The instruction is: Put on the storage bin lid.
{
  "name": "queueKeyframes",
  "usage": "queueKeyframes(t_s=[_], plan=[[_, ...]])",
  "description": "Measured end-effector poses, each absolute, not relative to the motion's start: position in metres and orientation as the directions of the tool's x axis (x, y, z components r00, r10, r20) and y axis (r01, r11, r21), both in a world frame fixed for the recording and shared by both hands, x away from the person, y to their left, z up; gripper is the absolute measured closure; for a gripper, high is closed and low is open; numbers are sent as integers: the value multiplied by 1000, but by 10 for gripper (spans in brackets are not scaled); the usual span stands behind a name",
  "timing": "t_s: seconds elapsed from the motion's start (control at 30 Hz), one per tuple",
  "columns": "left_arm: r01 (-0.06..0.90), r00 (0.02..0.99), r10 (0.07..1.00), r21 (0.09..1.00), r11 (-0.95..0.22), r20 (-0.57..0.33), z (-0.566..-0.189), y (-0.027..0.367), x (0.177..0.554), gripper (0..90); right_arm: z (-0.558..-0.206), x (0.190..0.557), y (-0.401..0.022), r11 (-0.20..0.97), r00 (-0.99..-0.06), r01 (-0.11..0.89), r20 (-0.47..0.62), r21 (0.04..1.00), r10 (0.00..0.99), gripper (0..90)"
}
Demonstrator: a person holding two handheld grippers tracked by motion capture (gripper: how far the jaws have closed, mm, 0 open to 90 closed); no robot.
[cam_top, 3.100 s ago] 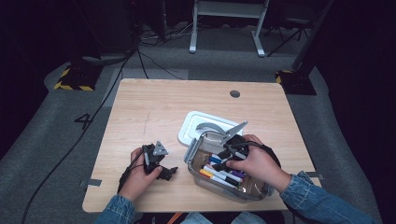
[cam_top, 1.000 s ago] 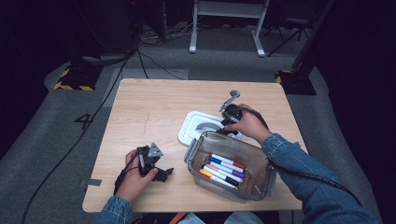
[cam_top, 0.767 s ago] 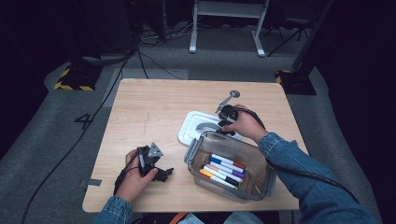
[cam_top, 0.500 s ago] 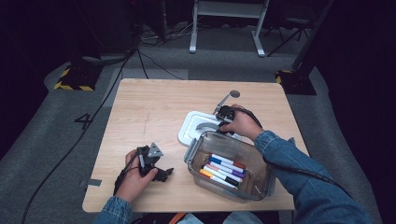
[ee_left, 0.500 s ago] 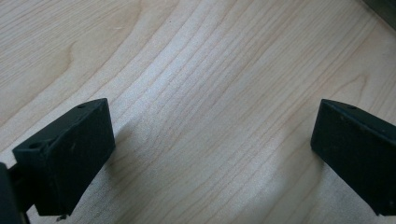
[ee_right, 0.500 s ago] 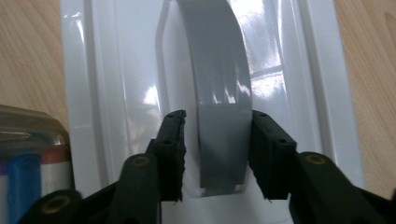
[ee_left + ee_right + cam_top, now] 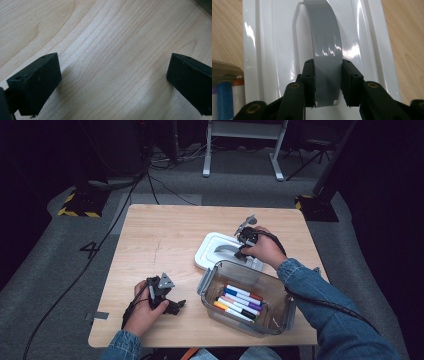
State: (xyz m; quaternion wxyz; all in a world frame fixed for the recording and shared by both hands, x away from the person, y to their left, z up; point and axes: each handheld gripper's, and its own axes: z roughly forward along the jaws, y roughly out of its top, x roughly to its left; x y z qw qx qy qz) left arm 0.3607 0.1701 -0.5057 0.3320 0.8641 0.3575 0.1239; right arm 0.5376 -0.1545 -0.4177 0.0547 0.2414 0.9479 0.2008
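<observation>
1. The work in hand looks like closing the clear plastic box (image 7: 247, 301) of markers (image 7: 239, 301) with its white lid (image 7: 210, 251). The box stands open at about 5 o'clock on the table (image 7: 150, 240), with the markers lying side by side inside.

2. The lid lies flat on the wood just beyond the box, toward 12 o'clock from it, its near edge touching or almost touching the box rim. It is not yet lifted.

3. The right gripper (image 7: 327, 82) has just been closing, and its jaws now sit on either side of the lid's grey handle (image 7: 325, 45), the pads (image 7: 310, 80) pressing on its two edges. The grasp seems made; I judge this step as good as finished.

4. The left gripper (image 7: 167, 301) rests near the table's 7 o'clock edge, at 9 o'clock from the box. Its jaws stand wide apart over bare wood, holding nothing.

5. Left to do, by my reading: raise the lid by the handle, carry it toward 6 o'clock over the box, set it square on the rim and press it home. The left gripper may need to steady the box.
</observation>
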Motion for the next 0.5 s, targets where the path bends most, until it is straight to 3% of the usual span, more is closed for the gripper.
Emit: queueKeyframes(t_s=[0.5], plan=[[531, 717, 697, 665, -525, -22, -506, 170, 361, 0, -363, 534, -195, 732, -833, 458, -43, 505, 551, 679]])
